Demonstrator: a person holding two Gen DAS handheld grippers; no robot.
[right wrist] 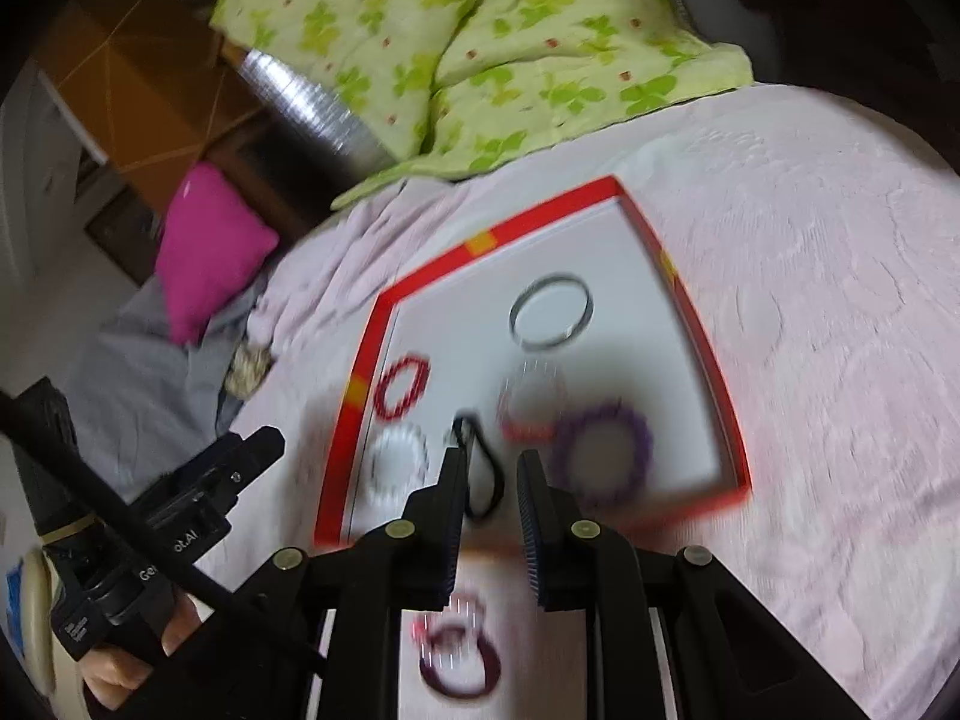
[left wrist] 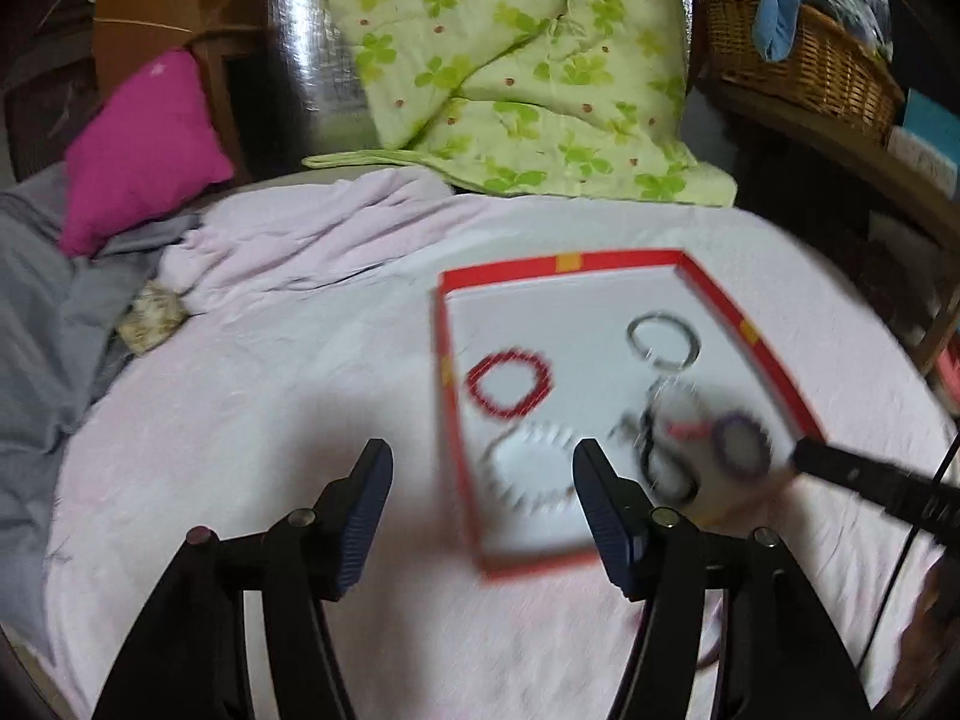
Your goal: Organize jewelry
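A red-rimmed white tray point(left wrist: 447, 324) lies on the pink bedspread. Inside it are a red bead bracelet point(left wrist: 509, 384), a grey bangle point(left wrist: 663, 339), a white bracelet point(left wrist: 531, 474), a black cord point(left wrist: 660, 468) and a purple bracelet point(left wrist: 741, 444). My left gripper point(left wrist: 480, 456) hangs open over the tray's near left corner, holding nothing. My right gripper point(right wrist: 492, 468) hovers above the tray's point(right wrist: 360, 372) front edge. Its jaws are only narrowly apart and I see nothing between them. A blurred dark red bracelet point(right wrist: 459, 654) shows below it. The picture is motion-blurred.
A green leaf-print quilt point(left wrist: 510, 72) is heaped at the back, with a magenta pillow point(left wrist: 144, 150) and grey cloth point(left wrist: 36, 312) to the left. A wicker basket point(left wrist: 804, 60) stands at the back right. A hand point(right wrist: 114, 669) grips the left tool.
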